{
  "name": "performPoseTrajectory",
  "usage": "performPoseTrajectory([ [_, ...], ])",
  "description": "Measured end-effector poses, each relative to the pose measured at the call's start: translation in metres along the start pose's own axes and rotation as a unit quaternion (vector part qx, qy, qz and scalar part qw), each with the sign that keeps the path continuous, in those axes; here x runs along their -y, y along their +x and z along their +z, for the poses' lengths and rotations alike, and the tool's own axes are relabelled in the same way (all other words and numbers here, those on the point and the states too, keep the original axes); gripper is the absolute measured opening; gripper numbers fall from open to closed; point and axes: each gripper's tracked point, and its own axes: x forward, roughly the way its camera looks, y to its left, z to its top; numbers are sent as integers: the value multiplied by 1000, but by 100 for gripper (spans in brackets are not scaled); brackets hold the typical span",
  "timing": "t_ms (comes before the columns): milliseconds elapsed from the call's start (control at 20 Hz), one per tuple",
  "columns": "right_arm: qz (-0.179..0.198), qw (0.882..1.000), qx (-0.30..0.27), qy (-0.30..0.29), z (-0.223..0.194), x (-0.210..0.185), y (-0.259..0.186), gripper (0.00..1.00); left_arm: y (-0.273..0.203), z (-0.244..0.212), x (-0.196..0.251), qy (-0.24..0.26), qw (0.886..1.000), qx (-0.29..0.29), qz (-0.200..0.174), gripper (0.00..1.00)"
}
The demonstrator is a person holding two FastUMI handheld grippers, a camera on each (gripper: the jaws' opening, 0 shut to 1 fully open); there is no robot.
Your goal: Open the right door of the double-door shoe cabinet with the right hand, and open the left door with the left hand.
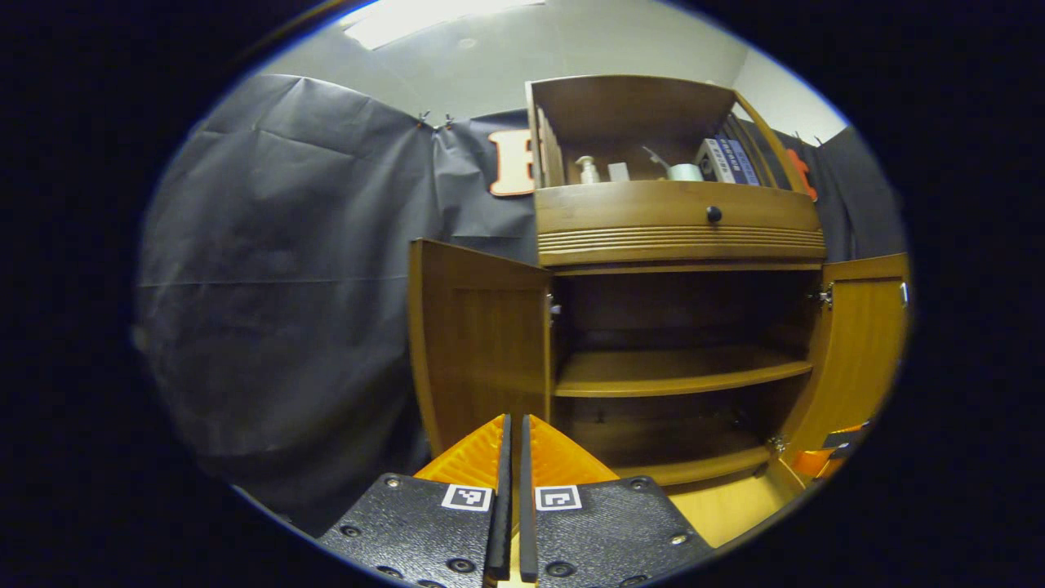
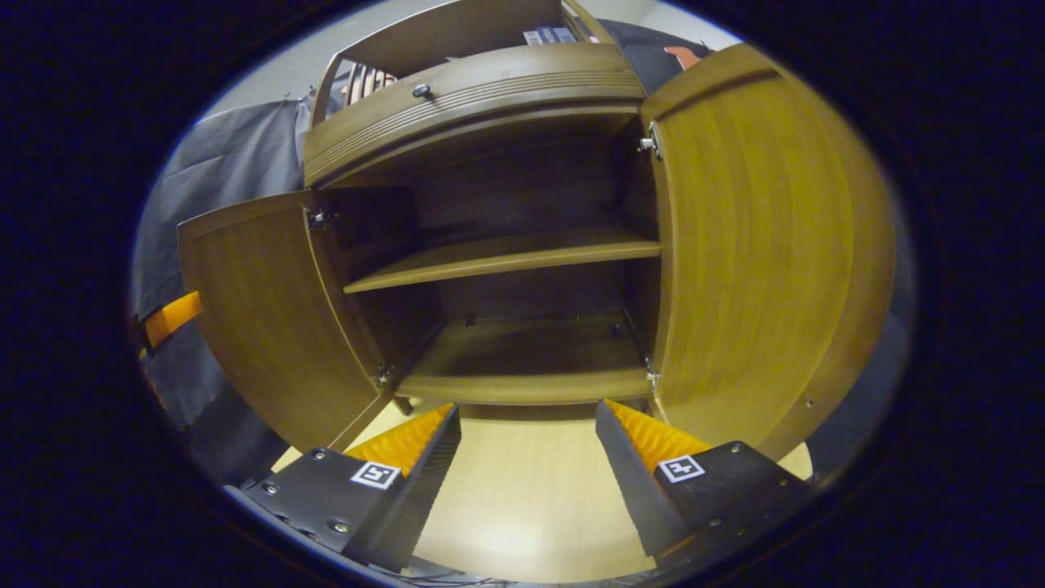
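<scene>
Both doors of the shoe cabinet (image 2: pixel 506 245) stand open on the pale tabletop (image 2: pixel 522 490) (black cloth behind); left tongs (image 1: pixel 512 425) together, right tongs (image 2: pixel 529 412) apart.

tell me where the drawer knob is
In the left gripper view the knob sits mid-front on the drawer, below the open top shelf and above the open cabinet bay.
</scene>
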Motion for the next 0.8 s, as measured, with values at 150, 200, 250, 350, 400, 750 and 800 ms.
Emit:
performPoseTrajectory([
  [150, -12, 999, 30, -5, 13, 5, 0, 99, 8, 1, 32, 0, 999, -2, -38, 6],
  [200, -17, 999, 39, -7, 16, 8, -1, 99, 9, 2, 44, -1, 999, -2, -51, 6],
  [250, -23, 999, 46, -8, 20, 11, -2, 99, 11, 2, 57, -3, 998, -2, -65, 5],
  [350, -40, 997, 61, -13, 27, 20, -3, 99, 12, 3, 83, -8, 996, -2, -94, 5],
  [400, -49, 996, 67, -14, 29, 24, -5, 99, 12, 3, 96, -10, 994, -2, -108, 5],
  [750, -109, 989, 94, -9, 42, 48, -12, 99, 11, 5, 168, -26, 983, -2, -183, 12],
  [800, -116, 988, 96, -8, 42, 51, -14, 99, 10, 4, 176, -30, 981, -3, -192, 17],
])
